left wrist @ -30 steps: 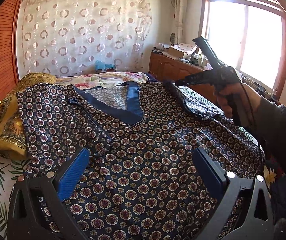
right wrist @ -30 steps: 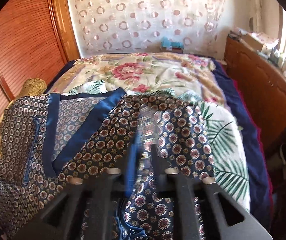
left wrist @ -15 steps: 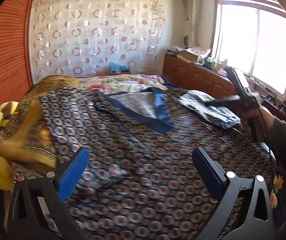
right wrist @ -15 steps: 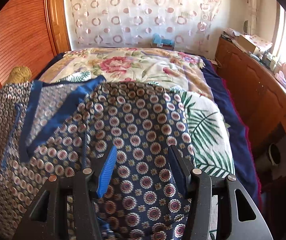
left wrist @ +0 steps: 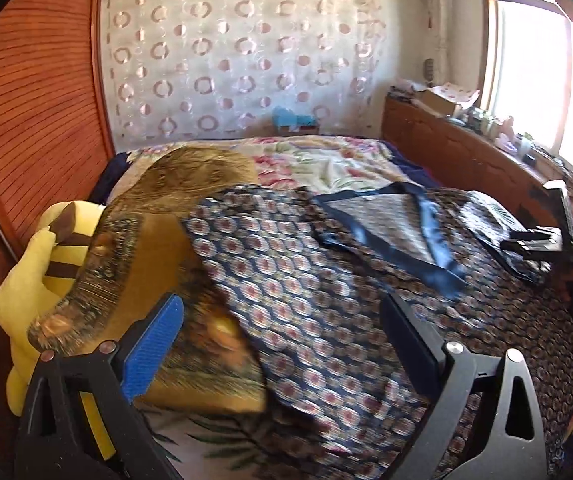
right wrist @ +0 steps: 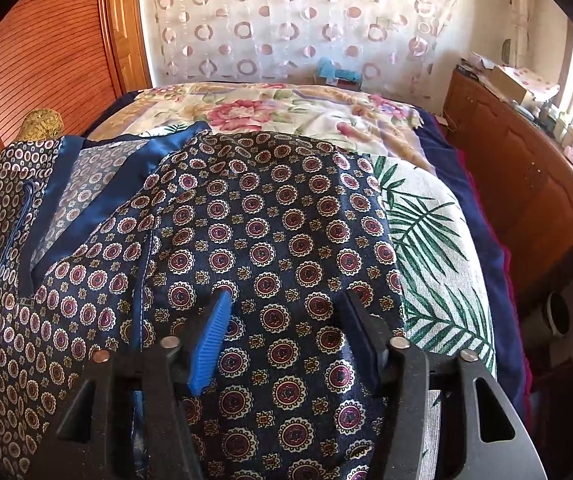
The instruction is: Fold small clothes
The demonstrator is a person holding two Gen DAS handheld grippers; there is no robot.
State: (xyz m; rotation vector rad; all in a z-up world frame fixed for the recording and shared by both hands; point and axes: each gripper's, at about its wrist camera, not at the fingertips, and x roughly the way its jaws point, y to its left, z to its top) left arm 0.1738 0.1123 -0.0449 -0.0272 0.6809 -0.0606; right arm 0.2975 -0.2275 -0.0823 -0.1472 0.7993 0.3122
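A patterned navy shirt (right wrist: 270,240) lies spread on the bed (right wrist: 426,208). The right gripper (right wrist: 286,336) has just opened its jaws, releasing the sleeve folded inward. The left gripper (left wrist: 282,344), jaws wide and empty, has swung toward the shirt's other side.

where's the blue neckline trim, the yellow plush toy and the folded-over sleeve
blue neckline trim (left wrist: 432,236), left wrist view, on its right-hand band
yellow plush toy (left wrist: 34,280), left wrist view, on its yellow body
folded-over sleeve (right wrist: 270,220), right wrist view, on the middle of the patterned panel
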